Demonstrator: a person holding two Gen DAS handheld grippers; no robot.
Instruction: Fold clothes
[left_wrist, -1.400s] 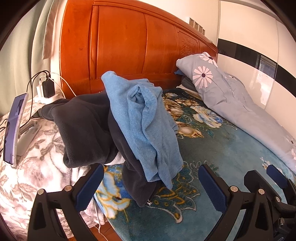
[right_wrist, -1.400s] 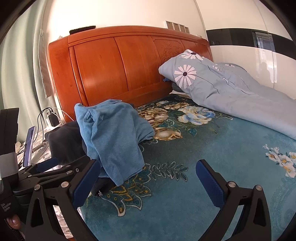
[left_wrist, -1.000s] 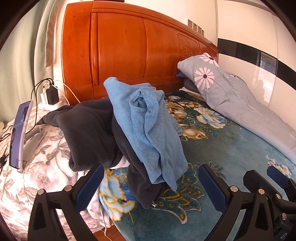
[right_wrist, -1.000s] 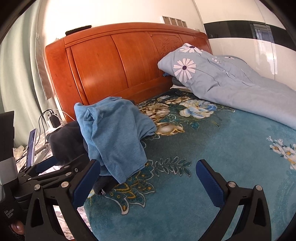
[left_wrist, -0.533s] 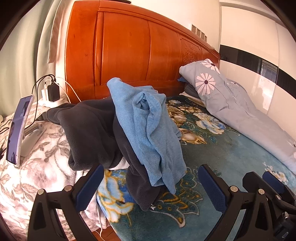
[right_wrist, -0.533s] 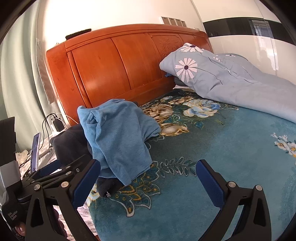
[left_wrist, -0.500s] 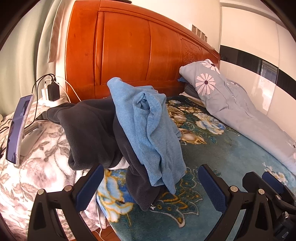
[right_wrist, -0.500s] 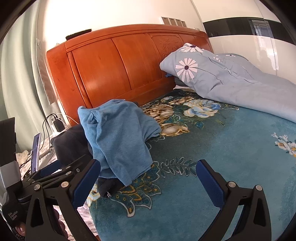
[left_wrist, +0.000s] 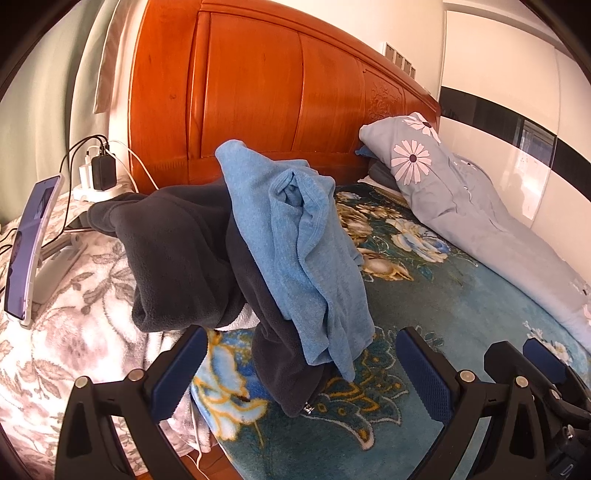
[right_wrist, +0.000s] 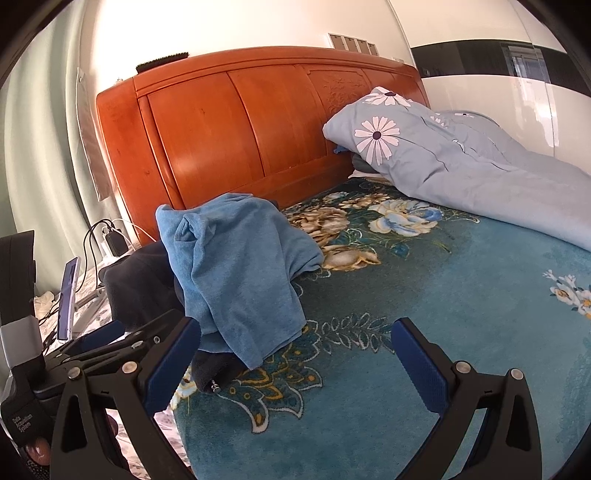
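Nearest first: my left gripper (left_wrist: 304, 363) sits at the 6 o'clock edge of the left wrist view, jaws spread wide, nothing between the blue pads. My right gripper (right_wrist: 295, 350) is likewise spread wide and empty at 6 o'clock of the right wrist view. In the right view the left gripper's body shows at 8 o'clock, with a fingertip (right_wrist: 37, 450) of the person's hand on its handle.

Just beyond the left gripper's pads lies the clothes pile. Dark fleece garment (left_wrist: 177, 254) is underneath, spilling toward 9 o'clock over the bed edge; a metal zip pull shows at its lower tip. Blue sweater (left_wrist: 306, 251) is draped over it, crumpled, hanging down toward 6 o'clock. In the right view the sweater (right_wrist: 240, 273) sits at 10 o'clock from the gripper, its hem near the left pad but apart from it.

Both garments rest on the teal floral blanket (right_wrist: 461, 295). Bare blanket lies ahead of the right gripper.

At 9 o'clock in the left view: grey floral cover (left_wrist: 74, 314), a phone on a stand (left_wrist: 31, 247), then a charger with cables (left_wrist: 101, 171).

Farther back, at 2 o'clock, a grey daisy-print duvet (right_wrist: 461, 162). Farthest, the orange wooden headboard (left_wrist: 258, 92) at 12 o'clock.
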